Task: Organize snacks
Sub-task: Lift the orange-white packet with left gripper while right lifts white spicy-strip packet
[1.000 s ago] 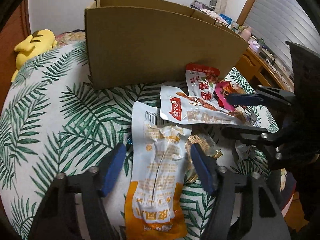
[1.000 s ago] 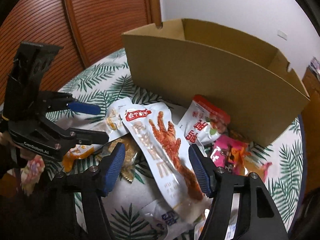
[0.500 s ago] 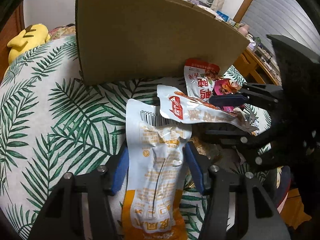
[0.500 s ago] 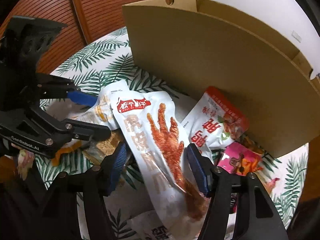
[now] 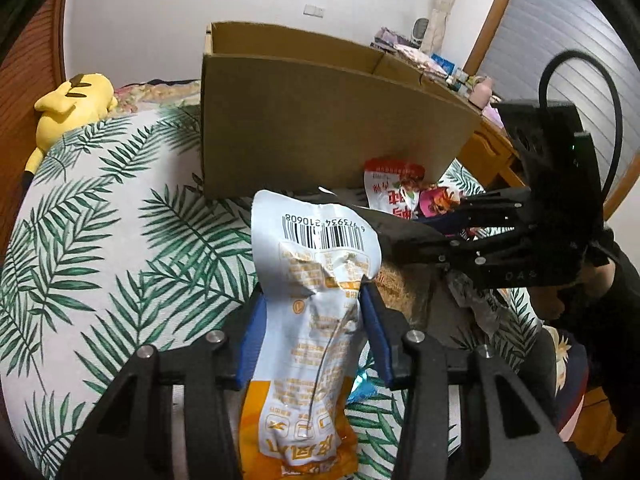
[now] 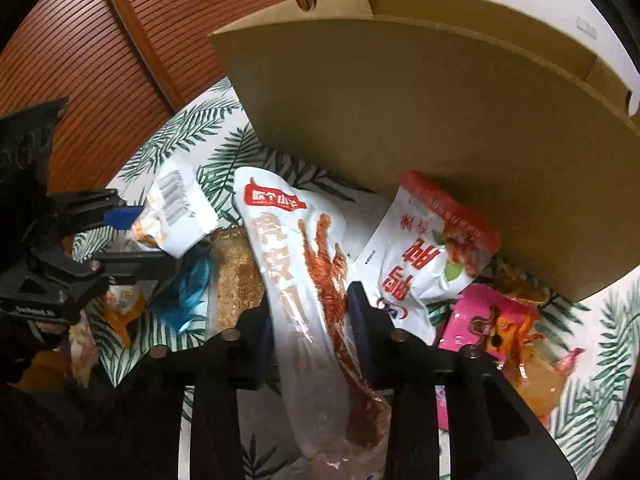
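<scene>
My left gripper is shut on a white and orange snack packet with a barcode and holds it lifted above the leaf-print table; the packet also shows in the right wrist view. My right gripper is shut on a long white packet with a red chicken-foot picture, also lifted. An open cardboard box stands just behind, seen also in the right wrist view. The right gripper shows at the right of the left wrist view.
On the table by the box lie a red and white packet, a pink packet, a clear packet of brown snack and a blue wrapper. A yellow plush toy lies at the far left. A wooden door stands behind.
Both grippers have closed on their packets and raised them off the table. The box top now shows in the left wrist view.
</scene>
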`<state>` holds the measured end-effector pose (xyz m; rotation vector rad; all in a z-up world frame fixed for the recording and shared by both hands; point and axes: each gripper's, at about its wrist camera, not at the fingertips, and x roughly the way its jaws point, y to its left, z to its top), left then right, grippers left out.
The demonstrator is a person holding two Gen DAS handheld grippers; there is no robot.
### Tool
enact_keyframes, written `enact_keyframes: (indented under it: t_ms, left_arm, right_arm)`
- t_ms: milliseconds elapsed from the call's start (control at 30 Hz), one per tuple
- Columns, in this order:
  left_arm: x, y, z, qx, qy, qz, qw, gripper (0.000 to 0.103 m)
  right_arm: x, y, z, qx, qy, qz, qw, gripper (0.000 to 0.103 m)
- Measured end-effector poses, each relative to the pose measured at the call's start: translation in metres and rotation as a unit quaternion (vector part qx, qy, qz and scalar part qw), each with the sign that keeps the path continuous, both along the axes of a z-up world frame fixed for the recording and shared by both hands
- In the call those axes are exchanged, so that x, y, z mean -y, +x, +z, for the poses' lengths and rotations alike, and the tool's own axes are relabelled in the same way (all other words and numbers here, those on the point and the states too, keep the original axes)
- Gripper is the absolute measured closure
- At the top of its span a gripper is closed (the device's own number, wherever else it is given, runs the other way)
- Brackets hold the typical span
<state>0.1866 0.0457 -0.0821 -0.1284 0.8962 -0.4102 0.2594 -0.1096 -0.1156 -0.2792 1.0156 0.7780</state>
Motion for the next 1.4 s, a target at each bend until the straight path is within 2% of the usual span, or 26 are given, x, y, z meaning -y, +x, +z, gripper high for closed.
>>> enact_keyframes:
  t_ms: [233,533,900,1167,1400]
  left_arm:
    - [-0.006,-0.001,0.016,0.032,-0.011,0.012,0.9994,0.059]
    - [-0.007,-0.006,0.040,0.075,-0.021,0.017,0.9968,0.059]
    - [0.001,0.006,0.095,0.137,-0.036,0.016,0.9897,0.059]
    - [0.011,0.032,0.145,0.191,-0.033,0.005,0.9810,0.059]
    - [0.017,0.066,0.174,0.212,-0.027,-0.003,0.9768,0.059]
  right_arm:
    - [0.006,-0.017,0.013,0.040,0.009,-0.024,0.999,0.085]
    - [0.024,-0.038,0.040,0.084,0.046,-0.050,0.994,0.085]
    - [0.033,-0.057,0.088,0.140,0.079,-0.058,0.985,0.085]
    - [0.040,-0.042,0.132,0.185,0.088,-0.059,0.977,0.085]
    - [0.040,-0.016,0.163,0.220,0.083,-0.067,0.970,0.085]
